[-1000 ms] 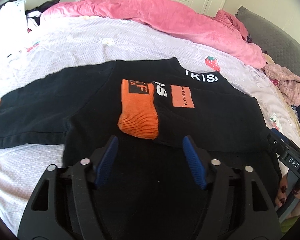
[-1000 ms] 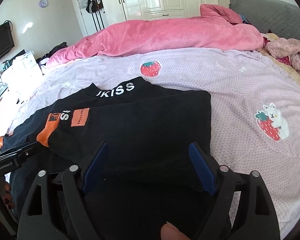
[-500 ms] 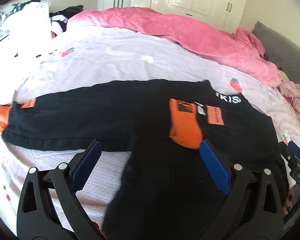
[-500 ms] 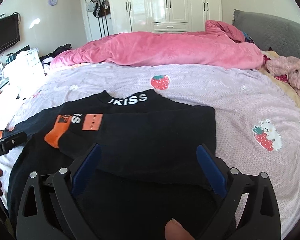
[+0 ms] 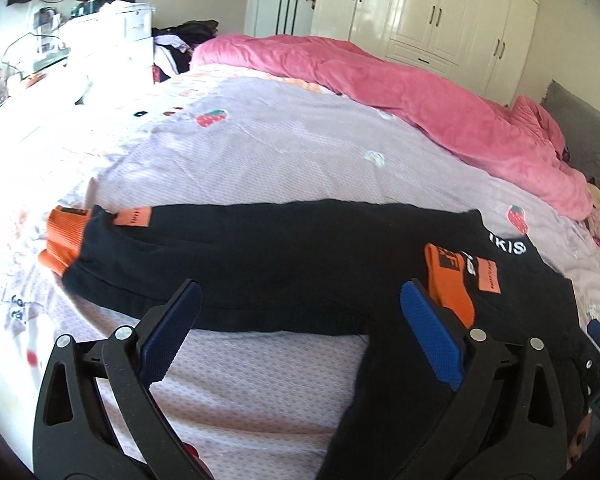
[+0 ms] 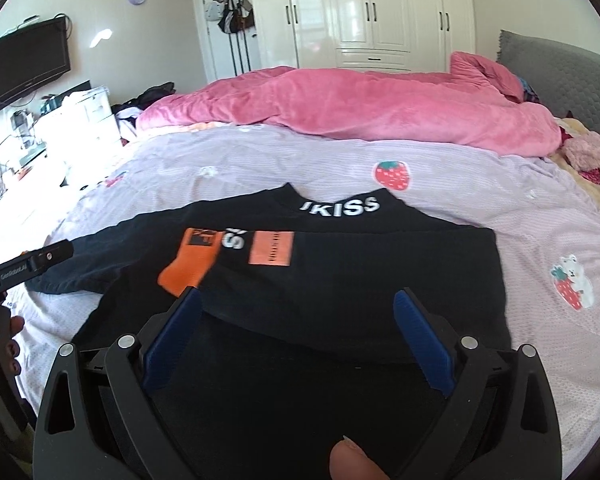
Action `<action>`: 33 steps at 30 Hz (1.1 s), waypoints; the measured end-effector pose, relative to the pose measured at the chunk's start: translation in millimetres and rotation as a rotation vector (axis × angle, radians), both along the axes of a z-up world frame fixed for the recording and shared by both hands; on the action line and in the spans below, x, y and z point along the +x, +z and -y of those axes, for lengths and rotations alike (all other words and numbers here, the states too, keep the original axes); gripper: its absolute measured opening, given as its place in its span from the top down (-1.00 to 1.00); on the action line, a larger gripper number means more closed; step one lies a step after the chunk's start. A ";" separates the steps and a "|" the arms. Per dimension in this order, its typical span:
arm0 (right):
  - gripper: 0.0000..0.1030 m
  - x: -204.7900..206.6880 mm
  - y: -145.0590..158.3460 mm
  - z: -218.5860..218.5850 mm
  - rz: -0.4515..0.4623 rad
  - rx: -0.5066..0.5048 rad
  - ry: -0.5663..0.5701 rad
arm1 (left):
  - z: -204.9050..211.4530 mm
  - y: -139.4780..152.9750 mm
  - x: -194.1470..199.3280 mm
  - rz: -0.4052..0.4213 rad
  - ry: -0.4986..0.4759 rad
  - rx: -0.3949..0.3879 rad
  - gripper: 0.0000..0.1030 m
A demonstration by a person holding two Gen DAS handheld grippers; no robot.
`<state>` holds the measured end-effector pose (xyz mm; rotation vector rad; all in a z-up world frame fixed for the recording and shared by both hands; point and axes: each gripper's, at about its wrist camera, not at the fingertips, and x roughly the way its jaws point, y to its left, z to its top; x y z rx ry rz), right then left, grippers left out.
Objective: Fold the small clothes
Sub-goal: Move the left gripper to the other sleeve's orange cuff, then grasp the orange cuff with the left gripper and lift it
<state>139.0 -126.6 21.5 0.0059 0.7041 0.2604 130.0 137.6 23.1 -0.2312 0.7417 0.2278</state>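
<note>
My left gripper (image 5: 298,336) has just spread wide; my right gripper (image 6: 296,334) gapes too, both holding nothing. The black sweater (image 6: 340,280) lies on the bedsheet (image 6: 540,232), 1 orange-cuffed sleeve folded across its chest.

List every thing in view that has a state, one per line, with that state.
black sweater: lying flat on the bed, partly folded
right sleeve: folded across the chest, orange cuff on top
left sleeve: stretched out sideways, not yet folded
left gripper: open, nothing between its fingers
right gripper: open, holding nothing
pink duvet: bunched along the far side of the bed
wardrobe doors: closed
television: off
</note>
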 end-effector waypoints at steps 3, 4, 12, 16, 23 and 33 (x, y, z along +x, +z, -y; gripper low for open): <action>-0.86 0.2 1.1 -16.1 -0.001 -0.001 0.011 | -15.9 3.1 -3.2 0.017 0.041 0.009 -0.82; -0.86 -0.1 1.6 -19.9 -0.005 0.010 0.014 | -19.4 3.4 -3.4 0.021 0.055 0.012 -0.82; -0.86 -2.1 4.1 -67.6 -0.016 0.009 0.085 | -61.1 1.4 -10.8 0.028 0.146 -0.042 -0.82; -0.86 -3.0 3.6 -88.4 -0.019 -0.003 0.119 | -76.4 3.1 -16.6 0.038 0.180 -0.058 -0.82; -0.86 -3.5 0.5 -114.0 -0.031 -0.011 0.162 | -112.4 1.9 -27.1 0.031 0.276 -0.058 -0.82; -0.86 -2.3 -4.5 -148.3 -0.036 -0.052 0.229 | -153.5 -10.4 -42.2 0.037 0.381 -0.153 -0.82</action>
